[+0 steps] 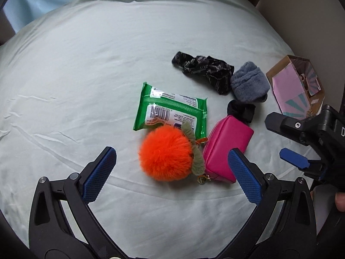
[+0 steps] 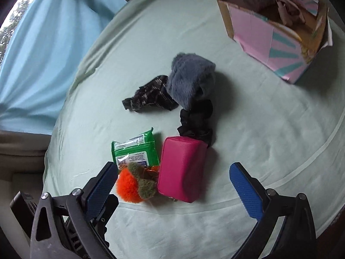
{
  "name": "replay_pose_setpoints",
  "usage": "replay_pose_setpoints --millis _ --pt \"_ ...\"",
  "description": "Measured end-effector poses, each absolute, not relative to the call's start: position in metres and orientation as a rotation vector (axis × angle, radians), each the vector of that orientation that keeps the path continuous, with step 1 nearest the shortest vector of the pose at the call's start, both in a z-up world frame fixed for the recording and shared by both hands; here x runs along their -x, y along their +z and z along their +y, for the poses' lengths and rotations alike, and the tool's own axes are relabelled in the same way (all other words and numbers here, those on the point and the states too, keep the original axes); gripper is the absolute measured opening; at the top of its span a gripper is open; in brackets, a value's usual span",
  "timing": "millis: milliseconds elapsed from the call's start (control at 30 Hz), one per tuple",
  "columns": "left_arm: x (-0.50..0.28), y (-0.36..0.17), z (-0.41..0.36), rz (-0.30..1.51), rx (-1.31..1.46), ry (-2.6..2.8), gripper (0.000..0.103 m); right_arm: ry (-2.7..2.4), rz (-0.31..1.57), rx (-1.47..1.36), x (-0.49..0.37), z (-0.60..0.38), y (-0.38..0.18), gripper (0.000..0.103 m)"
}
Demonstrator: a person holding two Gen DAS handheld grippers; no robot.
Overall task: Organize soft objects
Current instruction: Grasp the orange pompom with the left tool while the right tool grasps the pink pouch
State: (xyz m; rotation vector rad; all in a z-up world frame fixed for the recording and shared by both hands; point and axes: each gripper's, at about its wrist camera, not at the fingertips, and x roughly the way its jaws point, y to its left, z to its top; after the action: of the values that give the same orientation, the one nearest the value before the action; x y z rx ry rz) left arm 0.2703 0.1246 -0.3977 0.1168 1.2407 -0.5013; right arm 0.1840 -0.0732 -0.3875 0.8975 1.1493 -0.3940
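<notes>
An orange fluffy pompom with an olive plush leaf lies on the bed beside a pink pouch. A green wipes pack, a black scrunchie, a grey furry item and a black patterned cloth lie beyond. My left gripper is open just above the pompom and pouch. My right gripper is open over the pouch; it also shows at the right of the left wrist view.
A pink and teal cardboard box stands open at the far right of the bed, with a pinkish cloth inside. The pale green sheet covers the bed. A light blue curtain hangs at the left.
</notes>
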Motion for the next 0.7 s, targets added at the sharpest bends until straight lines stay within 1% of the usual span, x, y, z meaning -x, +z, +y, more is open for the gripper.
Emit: replay_pose_setpoints --millis 100,200,300,333,367,400,467,567,633,700 --pt "-0.279 -0.416 0.116 1.253 -0.173 -0.513 0.103 -0.424 1.192 -0.931 -0.192 -0.070 -0.411 0.102" --pt "-0.288 -0.432 0.110 1.285 -0.176 -0.528 0.102 -0.435 1.231 -0.943 -0.200 -0.065 -0.430 0.094" --pt "-0.291 -0.451 0.105 1.315 -0.188 -0.531 0.101 -0.439 1.259 -0.962 -0.205 -0.062 -0.448 0.091" --pt "-0.292 -0.456 0.104 1.326 -0.191 -0.531 0.095 -0.445 1.270 -0.963 -0.206 -0.061 -0.453 0.090" --pt "-0.292 -0.461 0.103 1.341 -0.193 -0.530 0.084 -0.449 1.280 -0.968 -0.207 -0.062 -0.458 0.083" --pt "-0.292 -0.467 0.103 1.358 -0.192 -0.530 0.077 -0.450 1.285 -0.978 -0.207 -0.062 -0.462 0.076" --pt "-0.292 -0.477 0.103 1.400 -0.182 -0.535 0.050 -0.461 1.297 -0.977 -0.207 -0.062 -0.467 0.070" --pt "-0.290 -0.480 0.104 1.386 -0.191 -0.539 0.042 -0.451 1.293 -0.964 -0.205 -0.062 -0.467 0.067" --pt "-0.290 -0.480 0.103 1.383 -0.190 -0.542 0.040 -0.441 1.289 -0.963 -0.204 -0.063 -0.465 0.063" --pt "-0.289 -0.480 0.104 1.377 -0.190 -0.542 0.038 -0.426 1.283 -0.965 -0.202 -0.064 -0.464 0.055"
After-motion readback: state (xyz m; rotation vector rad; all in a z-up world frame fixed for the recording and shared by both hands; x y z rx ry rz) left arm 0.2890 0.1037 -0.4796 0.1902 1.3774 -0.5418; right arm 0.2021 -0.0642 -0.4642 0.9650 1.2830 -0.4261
